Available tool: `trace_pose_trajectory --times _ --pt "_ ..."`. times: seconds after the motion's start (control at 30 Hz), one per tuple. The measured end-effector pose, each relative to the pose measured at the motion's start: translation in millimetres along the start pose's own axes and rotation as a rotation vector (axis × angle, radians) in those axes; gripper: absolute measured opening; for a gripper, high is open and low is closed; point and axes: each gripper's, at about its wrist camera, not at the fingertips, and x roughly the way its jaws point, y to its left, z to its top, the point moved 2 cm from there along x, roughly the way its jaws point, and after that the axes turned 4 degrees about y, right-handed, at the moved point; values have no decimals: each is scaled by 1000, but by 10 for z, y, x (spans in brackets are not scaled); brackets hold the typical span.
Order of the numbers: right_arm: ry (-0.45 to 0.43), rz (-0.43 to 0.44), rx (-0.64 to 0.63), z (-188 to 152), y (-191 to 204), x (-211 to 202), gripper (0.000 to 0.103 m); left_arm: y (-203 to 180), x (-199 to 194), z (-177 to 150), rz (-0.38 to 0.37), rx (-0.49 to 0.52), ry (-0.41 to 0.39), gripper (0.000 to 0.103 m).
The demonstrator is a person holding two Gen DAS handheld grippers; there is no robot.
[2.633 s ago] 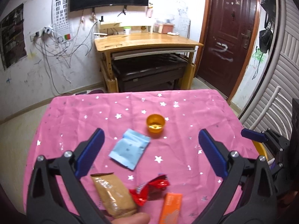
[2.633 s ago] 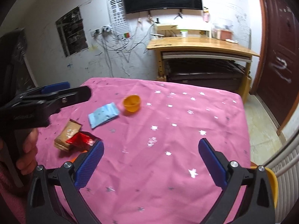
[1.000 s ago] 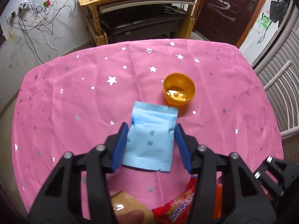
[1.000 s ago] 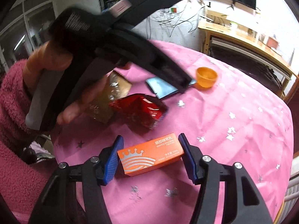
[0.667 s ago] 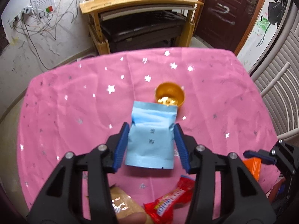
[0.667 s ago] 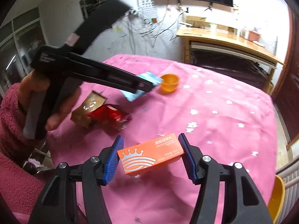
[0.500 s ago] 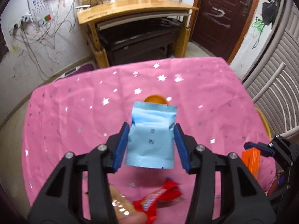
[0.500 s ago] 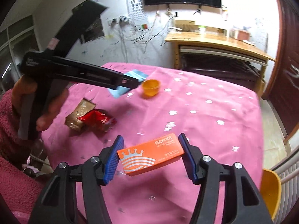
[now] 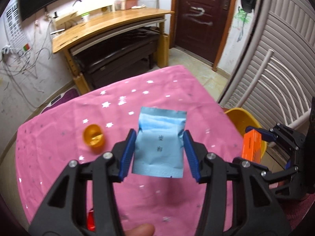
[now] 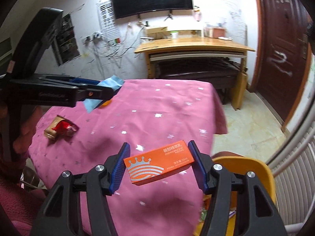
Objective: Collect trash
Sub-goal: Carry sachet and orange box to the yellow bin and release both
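Observation:
My left gripper [image 9: 159, 153] is shut on a light blue packet [image 9: 160, 141] and holds it in the air above the pink star tablecloth [image 9: 59, 137]. It also shows in the right wrist view [image 10: 102, 92], with the blue packet [image 10: 110, 86] in it. My right gripper [image 10: 159, 167] is shut on an orange box [image 10: 159, 162] and holds it over the table's right edge, beside a yellow bin [image 10: 252, 169]. The bin [image 9: 241, 122] and the orange box [image 9: 253, 145] show at the right in the left wrist view.
A small orange cup [image 9: 94, 137] stands on the cloth. A red wrapper [image 10: 66, 126] and a tan wrapper [image 10: 51, 129] lie near the left edge. A wooden desk [image 9: 110, 29], a dark door [image 9: 204, 15] and a white radiator [image 9: 275, 74] stand beyond the table.
Both grippers closed on their items, lifted them and swung right. The orange box now hangs at the table's right edge by the yellow bin; the blue packet is higher and further right.

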Motion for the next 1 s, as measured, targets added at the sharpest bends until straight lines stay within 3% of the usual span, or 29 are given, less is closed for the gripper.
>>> trace_pose_trajectory --times 0.27,0.5,1.0 --pt "-37 -74 106 -190 -569 -225 55 -527 73 155 -43 57 -2 47" --pt "4 -138 215 -418 -1094 -201 55 -1073 257 289 -105 110 19 47" --pt "93 -152 303 -761 -1534 -9 56 -1872 787 372 -160 203 113 47"
